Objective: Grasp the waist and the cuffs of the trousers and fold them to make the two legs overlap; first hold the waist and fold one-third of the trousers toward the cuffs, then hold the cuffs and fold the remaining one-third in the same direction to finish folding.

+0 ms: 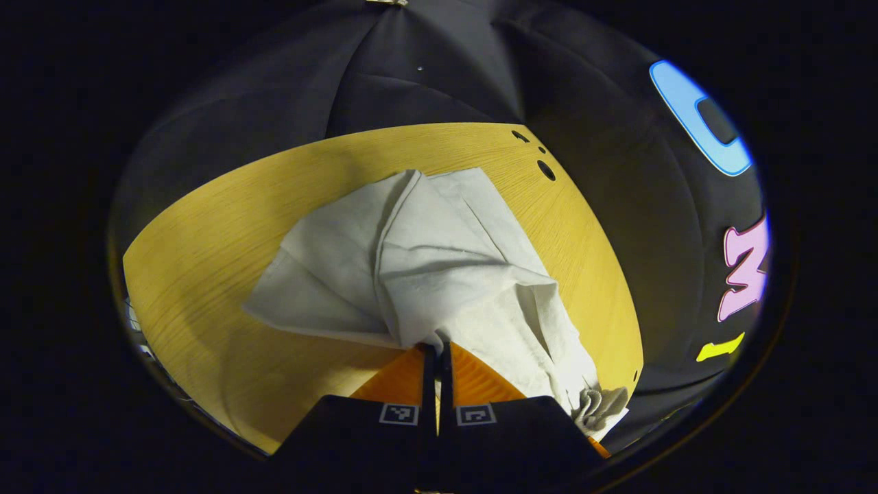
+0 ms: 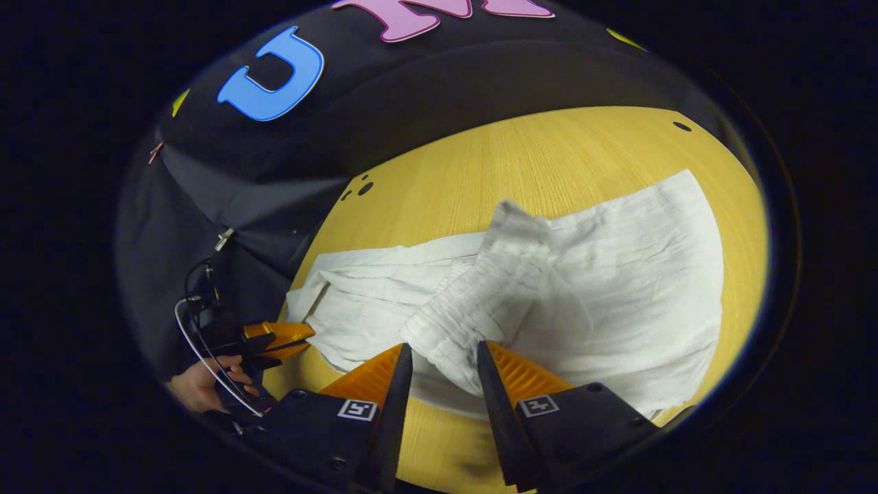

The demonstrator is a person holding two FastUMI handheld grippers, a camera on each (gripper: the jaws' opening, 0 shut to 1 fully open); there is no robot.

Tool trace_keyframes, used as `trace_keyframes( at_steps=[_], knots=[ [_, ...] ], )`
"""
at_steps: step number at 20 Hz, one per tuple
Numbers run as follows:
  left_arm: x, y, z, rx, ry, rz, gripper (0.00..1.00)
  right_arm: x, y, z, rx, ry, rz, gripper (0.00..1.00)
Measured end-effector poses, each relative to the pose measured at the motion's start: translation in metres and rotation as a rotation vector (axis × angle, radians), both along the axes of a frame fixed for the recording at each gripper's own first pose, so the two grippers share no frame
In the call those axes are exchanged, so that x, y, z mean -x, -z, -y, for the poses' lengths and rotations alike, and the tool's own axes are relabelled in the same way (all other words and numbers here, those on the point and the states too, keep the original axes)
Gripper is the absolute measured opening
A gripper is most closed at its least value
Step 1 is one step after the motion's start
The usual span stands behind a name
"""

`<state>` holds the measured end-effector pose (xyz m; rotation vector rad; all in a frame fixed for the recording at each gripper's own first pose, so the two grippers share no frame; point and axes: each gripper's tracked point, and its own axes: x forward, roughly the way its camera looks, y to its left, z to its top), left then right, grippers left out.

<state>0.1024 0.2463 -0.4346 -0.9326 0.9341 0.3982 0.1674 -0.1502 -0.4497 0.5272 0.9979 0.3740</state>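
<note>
White trousers (image 2: pixel 617 274) lie spread on the wooden table (image 2: pixel 549 158). Their ruffled elastic waist (image 2: pixel 494 274) is turned back over the wide part of the cloth and runs down between my right gripper's fingers. The right gripper (image 2: pixel 444 360) is shut on that waist band, just above the table. At the far narrow end of the trousers, my left gripper (image 2: pixel 302 335) pinches the cloth's edge, with a hand (image 2: pixel 199 384) behind it. In the left gripper view the left gripper (image 1: pixel 437 351) is shut on the edge of the trousers (image 1: pixel 439 261), which fan out ahead of it in folds.
The black cloth wall (image 1: pixel 425 75) closes in behind the table. Small round holes (image 1: pixel 546 169) mark a table corner. A ruffled bit of cloth (image 1: pixel 600 406) hangs near the table's edge. Bare wood (image 1: pixel 206 261) lies to the left of the trousers.
</note>
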Motion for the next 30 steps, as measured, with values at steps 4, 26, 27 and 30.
trace_keyframes(
  at_steps=[4,26,27,30],
  knots=[
    [0.000,0.000,0.000,0.006,-0.004,-0.009,0.06,0.000,-0.046,0.004,-0.161,0.080,0.014,0.66],
    [-0.090,-0.173,0.097,-0.310,0.316,0.519,0.06,0.056,-0.074,0.230,-0.130,0.420,0.037,0.66],
    [-0.094,-0.182,0.113,-0.322,0.356,0.543,0.05,0.056,-0.075,0.236,-0.134,0.436,0.036,0.66],
    [-0.107,-0.202,0.176,-0.352,0.502,0.606,0.05,0.060,-0.076,0.255,-0.137,0.486,0.038,0.66]
  ],
)
